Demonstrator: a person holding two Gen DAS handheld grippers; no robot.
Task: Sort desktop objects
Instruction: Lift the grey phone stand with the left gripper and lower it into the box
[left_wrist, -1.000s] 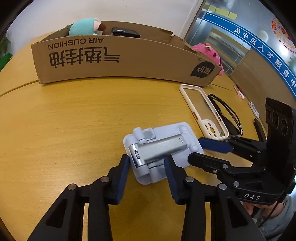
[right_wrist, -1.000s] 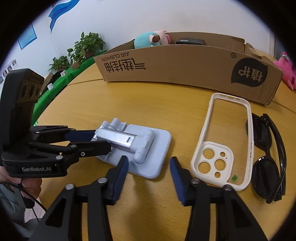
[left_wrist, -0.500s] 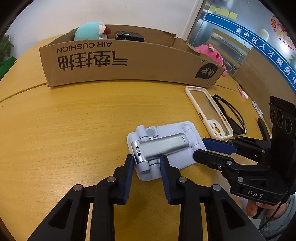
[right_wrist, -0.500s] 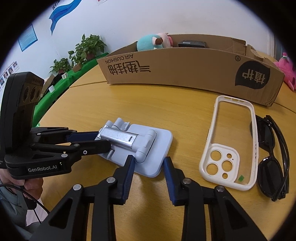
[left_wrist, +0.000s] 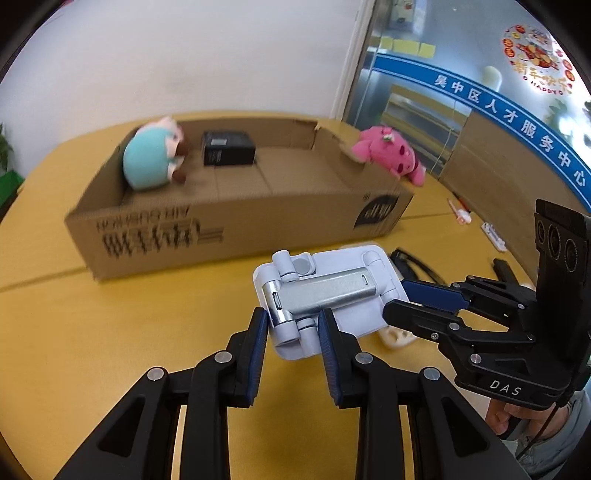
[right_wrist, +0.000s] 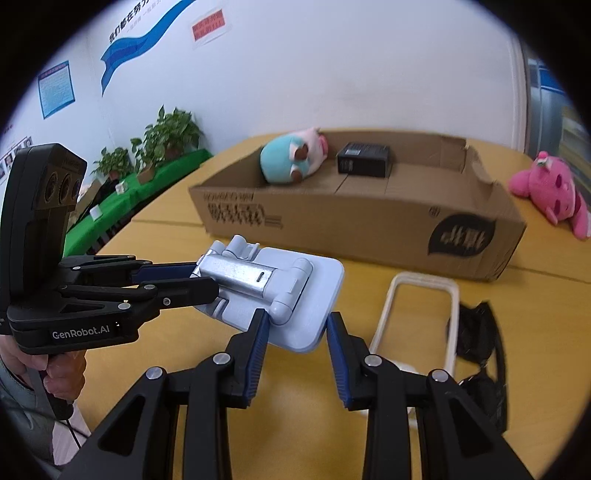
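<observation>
A folded phone stand (left_wrist: 321, 291) (right_wrist: 295, 295), pale blue with a silver arm, hangs above the yellow table (left_wrist: 110, 332). My left gripper (left_wrist: 291, 332) is shut on its hinge end, a pad on each side. In the right wrist view that gripper (right_wrist: 199, 277) comes in from the left. My right gripper (right_wrist: 295, 328) is shut on the stand's opposite corner, and in the left wrist view it (left_wrist: 402, 299) reaches in from the right. Behind stands an open cardboard box (left_wrist: 236, 218) (right_wrist: 351, 229) holding a teal plush (left_wrist: 151, 162) and a small black box (left_wrist: 229, 147).
A pink plush (right_wrist: 550, 188) lies on the table beyond the box's right end. A white phone case (right_wrist: 417, 295) and black sunglasses (right_wrist: 480, 332) lie right of the stand. Pens and small items (left_wrist: 458, 214) sit further right. Potted plants (right_wrist: 166, 133) stand beyond the table's left edge.
Both grippers closed on the stand while it lay on the table, then rose with it. The stand now hangs clear of the tabletop and the box's inside shows from above.
</observation>
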